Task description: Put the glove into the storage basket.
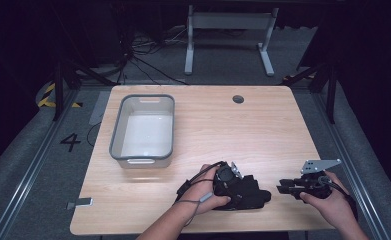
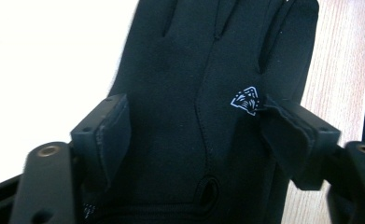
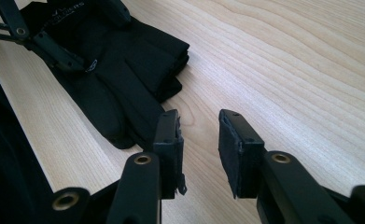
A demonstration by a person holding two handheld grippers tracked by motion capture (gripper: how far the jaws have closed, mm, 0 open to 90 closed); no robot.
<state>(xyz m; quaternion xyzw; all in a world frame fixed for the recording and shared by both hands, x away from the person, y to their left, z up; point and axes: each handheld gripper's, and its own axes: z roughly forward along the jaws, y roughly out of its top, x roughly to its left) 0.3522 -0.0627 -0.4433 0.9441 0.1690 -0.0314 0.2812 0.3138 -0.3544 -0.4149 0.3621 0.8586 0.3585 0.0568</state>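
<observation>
- Near the front edge of the table (image 1: 208,125) lies a black glove (image 2: 189,93); a small white logo (image 2: 246,99) sits on it; tiny writing at its cuff is too small to read
- It lies flat; the fingers are straight
- Left gripper (image 2: 194,135): wide jaws on either side of the glove, not squeezing
- Right gripper (image 3: 198,149): partly open, holding nothing, just beside the glove
- A grey bin (image 1: 144,129) stands well apart

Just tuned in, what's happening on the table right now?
A person works two grippers at the table's near edge. The left gripper has its jaws spread wide over a black glove lying on the table, not pinching it. The right gripper waits beside the glove, jaws open on nothing. The grey bin is empty.
</observation>
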